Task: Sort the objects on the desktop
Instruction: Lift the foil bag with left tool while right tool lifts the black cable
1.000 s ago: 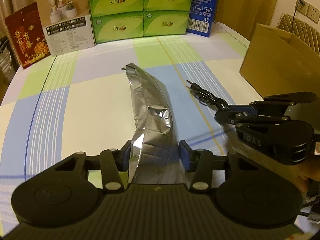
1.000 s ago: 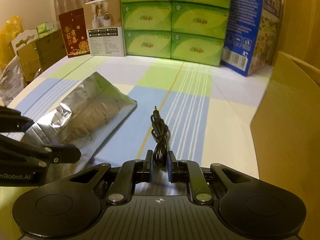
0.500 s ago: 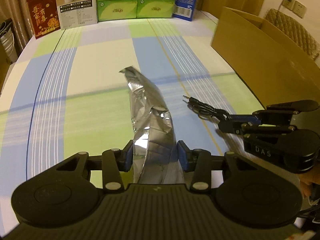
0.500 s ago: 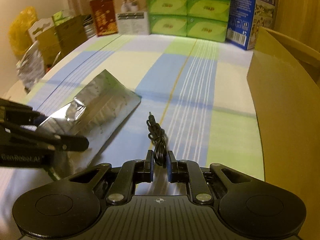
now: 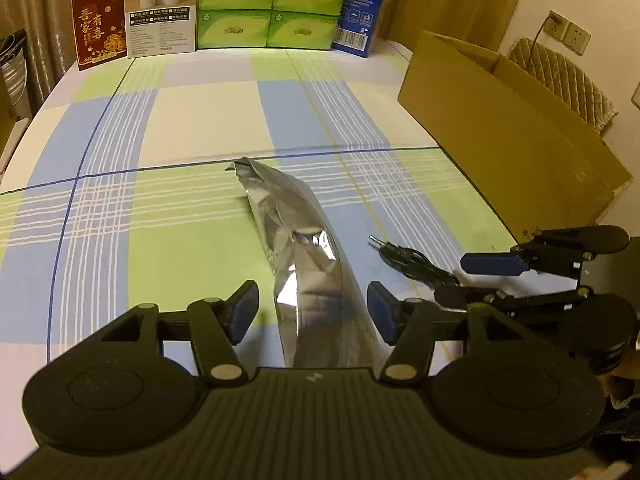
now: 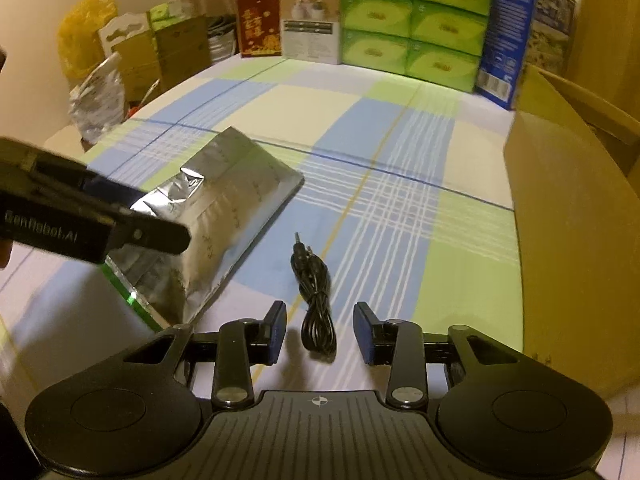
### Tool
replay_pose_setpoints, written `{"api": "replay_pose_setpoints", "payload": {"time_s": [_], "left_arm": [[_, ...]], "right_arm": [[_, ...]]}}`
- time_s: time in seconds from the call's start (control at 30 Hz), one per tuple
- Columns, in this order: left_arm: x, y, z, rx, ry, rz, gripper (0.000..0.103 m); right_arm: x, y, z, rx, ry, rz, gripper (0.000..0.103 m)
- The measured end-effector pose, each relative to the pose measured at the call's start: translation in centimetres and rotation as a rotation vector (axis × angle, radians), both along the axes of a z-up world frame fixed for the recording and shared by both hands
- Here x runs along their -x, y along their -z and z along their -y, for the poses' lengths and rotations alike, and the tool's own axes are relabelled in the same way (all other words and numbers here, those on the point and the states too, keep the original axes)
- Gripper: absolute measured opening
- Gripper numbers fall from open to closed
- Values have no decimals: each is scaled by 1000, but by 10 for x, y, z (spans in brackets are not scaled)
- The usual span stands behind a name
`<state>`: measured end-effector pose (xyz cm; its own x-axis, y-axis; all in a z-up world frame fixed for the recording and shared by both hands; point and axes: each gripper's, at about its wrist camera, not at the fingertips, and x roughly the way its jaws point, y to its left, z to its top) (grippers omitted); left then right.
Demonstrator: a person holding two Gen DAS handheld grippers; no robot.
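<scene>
Lying on the checked worktop (image 5: 192, 120), the foil bag (image 5: 312, 268) sits between the spread fingers of the left hand-held gripper (image 5: 312, 312), touched by neither pad. Just to its right the coiled black cable (image 6: 316, 300) rests on the cloth between the parted fingers of the right hand-held gripper (image 6: 320, 330), also ungripped. A cardboard box (image 5: 508, 128) stands at the far right edge.

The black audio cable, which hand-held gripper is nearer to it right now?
Right. The right hand-held gripper is open with the black audio cable between its fingers; the left hand-held gripper straddles the silver foil bag beside it.
</scene>
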<state>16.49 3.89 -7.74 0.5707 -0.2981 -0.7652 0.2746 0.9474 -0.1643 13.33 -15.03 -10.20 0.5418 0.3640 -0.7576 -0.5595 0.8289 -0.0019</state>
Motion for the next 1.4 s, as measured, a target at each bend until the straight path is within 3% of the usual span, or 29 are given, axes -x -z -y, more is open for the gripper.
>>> {"api": "replay_pose_setpoints", "payload": {"time_s": [0.33,0.4,0.43,0.67,0.9,1.1,1.23,1.3,1.4], "left_arm": [[-22,10,4,-11,-6,-35,60],[-26,11,5,-13,-9,-42,60],[-29,12,6,-16,-10,-48,61],[-45,21,19,-45,10,-119,61],[-51,27,29,-70,6,-136,60],[-50,28,36,-139,38,-111,51],[-48,26,35,-119,48,-115,41],[-47,24,33,-65,60,-130,40],[-45,24,36,-74,75,-126,40]], "right_arm": [[-14,16,-11,18,-24,7,33],[-15,16,-12,9,-24,1,24],[-16,15,-13,8,-20,0,14],[-19,10,-8,-1,27,1,13],[-20,9,-4,-3,52,9,13],[-22,11,-1,-6,71,4,13],[-23,10,-1,-13,77,8,13],[-22,10,-1,-15,82,11,13],[-24,11,-1,-12,88,9,13]]}}
